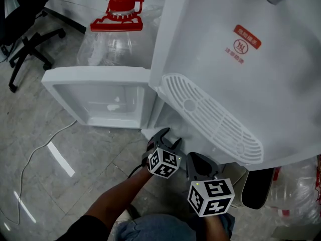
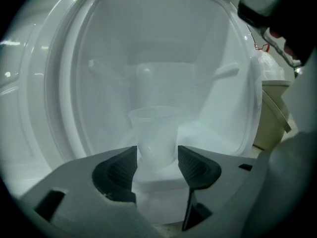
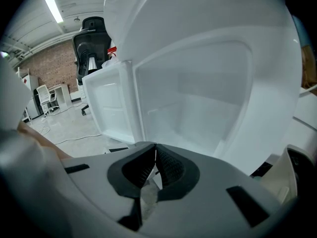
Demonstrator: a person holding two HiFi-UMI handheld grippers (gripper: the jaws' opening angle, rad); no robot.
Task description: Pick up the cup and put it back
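cup (image 2: pixel 154 128) hidden from head view by water dispenser (image 1: pixel 241 84), office chair (image 1: pixel 20 19) cut by left edge

Red logo label (image 1: pixel 247 44) on white dispenser front (image 1: pixel 281 99): characters too small to read.

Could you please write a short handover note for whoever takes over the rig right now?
Left gripper: jaws closed on the sides of the cup, facing into the open cabinet.
Right gripper: shut, empty, beside the left one.
Door: open.
Done: cup gripped; I cannot tell whether it is lifted or resting on the cabinet floor.
Left: probably set the cup down in the cabinet and release.
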